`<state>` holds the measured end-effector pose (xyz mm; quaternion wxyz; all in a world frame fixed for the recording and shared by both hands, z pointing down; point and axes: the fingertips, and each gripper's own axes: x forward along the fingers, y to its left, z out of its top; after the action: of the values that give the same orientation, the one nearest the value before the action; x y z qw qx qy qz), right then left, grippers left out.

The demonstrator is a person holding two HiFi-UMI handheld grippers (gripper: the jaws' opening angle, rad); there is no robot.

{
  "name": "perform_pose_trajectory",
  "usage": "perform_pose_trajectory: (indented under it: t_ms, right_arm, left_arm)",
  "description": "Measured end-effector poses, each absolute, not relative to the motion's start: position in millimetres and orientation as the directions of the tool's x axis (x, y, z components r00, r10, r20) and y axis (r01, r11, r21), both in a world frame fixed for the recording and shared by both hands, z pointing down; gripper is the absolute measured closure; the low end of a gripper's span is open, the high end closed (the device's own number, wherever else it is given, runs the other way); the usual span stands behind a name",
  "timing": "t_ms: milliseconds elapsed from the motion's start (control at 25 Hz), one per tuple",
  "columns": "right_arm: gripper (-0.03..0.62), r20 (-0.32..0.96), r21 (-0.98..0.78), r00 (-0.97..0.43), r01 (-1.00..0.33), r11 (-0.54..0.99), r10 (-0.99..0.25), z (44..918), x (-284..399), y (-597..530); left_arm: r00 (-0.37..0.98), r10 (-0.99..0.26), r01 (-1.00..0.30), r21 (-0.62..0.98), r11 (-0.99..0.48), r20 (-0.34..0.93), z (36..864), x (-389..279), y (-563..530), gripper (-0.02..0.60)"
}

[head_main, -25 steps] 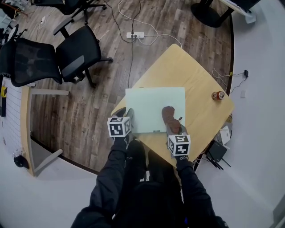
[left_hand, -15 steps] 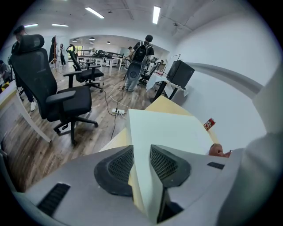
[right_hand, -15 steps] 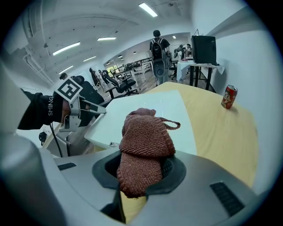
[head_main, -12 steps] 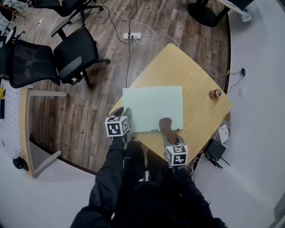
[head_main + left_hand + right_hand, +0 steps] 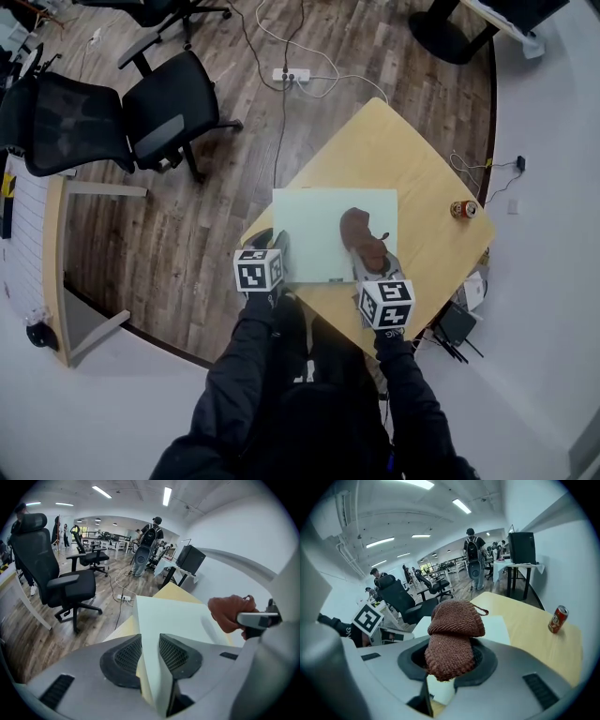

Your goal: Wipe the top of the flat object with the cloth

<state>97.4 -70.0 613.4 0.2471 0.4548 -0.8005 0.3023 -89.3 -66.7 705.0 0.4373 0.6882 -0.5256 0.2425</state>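
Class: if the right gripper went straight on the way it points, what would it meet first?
Probably nothing: its cloth would slide on over the flat board, then bare table; the can stands off to the right.

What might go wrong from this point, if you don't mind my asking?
The left gripper clamps the board only at its near left corner, so a hard push from the cloth might pivot it or pull it free.
The board's far left corner seems to overhang the table edge; pressing there could tip it.
The right gripper holds the cloth bunched, so it may miss patches.
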Motion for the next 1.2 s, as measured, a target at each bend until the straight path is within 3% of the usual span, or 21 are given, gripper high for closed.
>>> perform_pose_trajectory:
  t_ms: [440, 1200]
  right_arm:
    - [0.476, 0.727, -0.212, -0.422, -0.889, 0.407, -0.542, 655, 70, -140]
    - [0.476, 0.797, -0.255, -0.427, -0.879, 0.402, -0.428, 680, 74, -32]
  left_arm:
    - [0.344, -0.509, -0.93, 0.36, -0.069, 0.789, 705, -91, -69, 0.443]
    - [0.334, -0.509, -0.934, 0.353, -0.064, 0.793, 705, -94, -68, 0.445]
